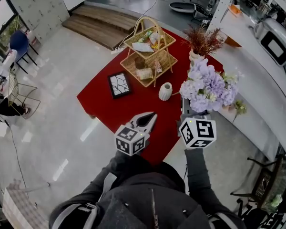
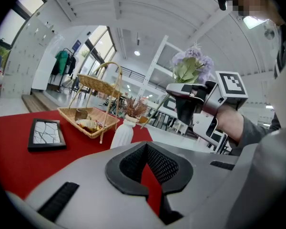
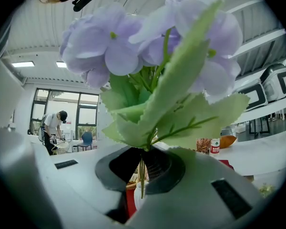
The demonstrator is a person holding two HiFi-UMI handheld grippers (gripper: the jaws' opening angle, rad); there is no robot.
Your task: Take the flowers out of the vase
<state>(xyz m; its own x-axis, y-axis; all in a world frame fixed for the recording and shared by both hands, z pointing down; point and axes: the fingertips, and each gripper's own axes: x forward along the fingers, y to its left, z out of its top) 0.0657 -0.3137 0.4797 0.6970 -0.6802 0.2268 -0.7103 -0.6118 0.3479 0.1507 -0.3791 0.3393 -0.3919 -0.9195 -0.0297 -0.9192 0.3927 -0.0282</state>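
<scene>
- The right tongs [image 3: 144, 151] are pressed together on the thin green stem of the flowers [image 1: 207, 87]. The stem runs up between the two jaws into broad green leaves and pale purple blossoms.
- The flowers are out of the vase [image 1: 165, 91]. They are held in the air over the right edge of the bench [image 1: 105, 99], just beside the vase. In the right gripper view the cut end of the stem hangs free below the jaws.
- The vase is white, upright and empty. It stands on the red bench top toward the right edge.
- The left tongs [image 1: 151, 117] are pressed together with nothing between them; only the red bench top shows through the hollow of the jaws. They hover over the near edge of the bench, to the left of the right tongs, and point toward the vase.
- A two-tier wicker basket [image 1: 148, 51] holding small packets stands past the vase, toward the far edge.
- A dark picture frame [image 1: 119, 85] lies flat left of the vase, well apart from it, toward the left edge.
- A second vase of dried reddish plants [image 1: 202, 42] stands at the far right corner.
</scene>
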